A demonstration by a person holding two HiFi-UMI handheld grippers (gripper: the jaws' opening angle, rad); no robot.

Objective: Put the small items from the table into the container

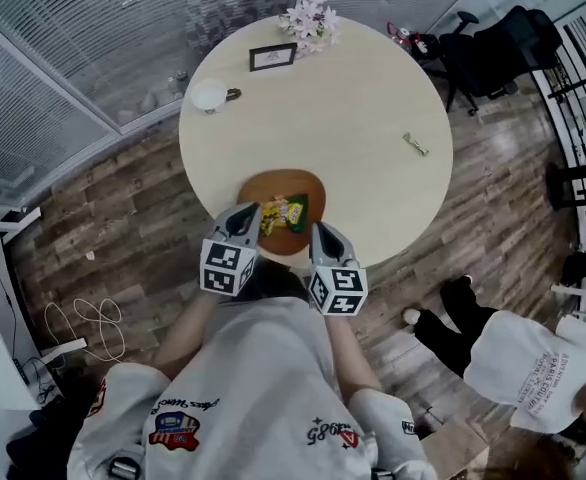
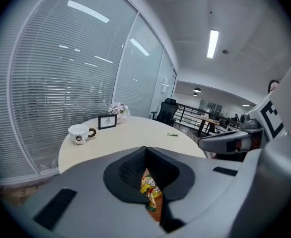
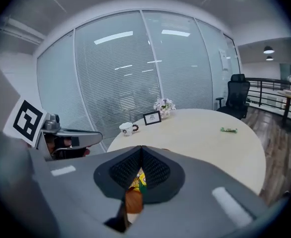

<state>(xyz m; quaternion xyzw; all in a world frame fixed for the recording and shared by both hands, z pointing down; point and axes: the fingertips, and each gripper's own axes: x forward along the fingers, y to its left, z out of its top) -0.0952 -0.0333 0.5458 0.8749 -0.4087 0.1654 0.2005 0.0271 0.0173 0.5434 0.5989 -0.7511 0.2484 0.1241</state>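
At near edge of table (image 1: 373, 138), left tool (image 1: 246, 210), right tool (image 1: 319, 229), both clenched, flanking wooden tray (image 1: 265, 184)

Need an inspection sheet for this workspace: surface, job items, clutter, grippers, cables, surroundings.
Surface: round beige table, mostly bare.
Job's things: brown bowl at the near edge, holding yellow-green packets; one green wrapped item lies loose near the right edge.
Clutter: cup, photo frame and flowers on the far side.
Grippers: left gripper and right gripper both shut, nothing held, by the bowl's near side.
Cables: white cable looped on the floor left of the table.
Surroundings: wood floor, glass walls with blinds, office chair, a person right of the table.
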